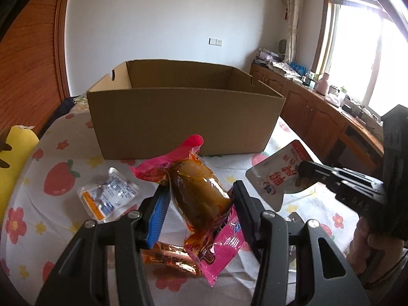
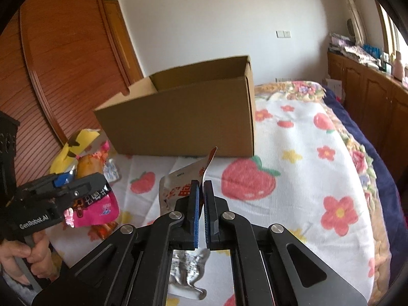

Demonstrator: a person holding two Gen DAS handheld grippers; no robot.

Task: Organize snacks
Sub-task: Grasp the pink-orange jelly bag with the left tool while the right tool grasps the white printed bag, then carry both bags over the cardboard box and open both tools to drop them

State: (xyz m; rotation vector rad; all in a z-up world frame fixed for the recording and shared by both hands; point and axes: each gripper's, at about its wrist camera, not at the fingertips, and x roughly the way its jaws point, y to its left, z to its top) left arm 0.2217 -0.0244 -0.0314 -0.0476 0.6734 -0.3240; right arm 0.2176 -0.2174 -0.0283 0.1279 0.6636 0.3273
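Small packet [image 1: 108, 195]: lies flat on the strawberry-print cloth [image 1: 58, 158], near left, not gripped.
Left gripper [image 1: 201, 199]: fingers clamped on the pink sausage pack [image 1: 201, 204], held above the cloth, just short of the box.
Orange wrapper [image 1: 168, 257]: on the cloth under the held pack, near edge.
Cardboard box [image 1: 183, 122]: open-topped, far centre; its inside is hidden from both views.
Right gripper [image 2: 201, 191]: pads pressed together on the edge of the silver pouch [image 1: 275, 176], lifted to the right of the pink pack.
Risk, left: the grip sits on a bulging, glossy middle; it may squirt loose when lifted over the box wall.
Risk, right: the thin edge pinch lets the pouch swing and catch the rim.
Risk, both: the grippers are close and could collide above the box.
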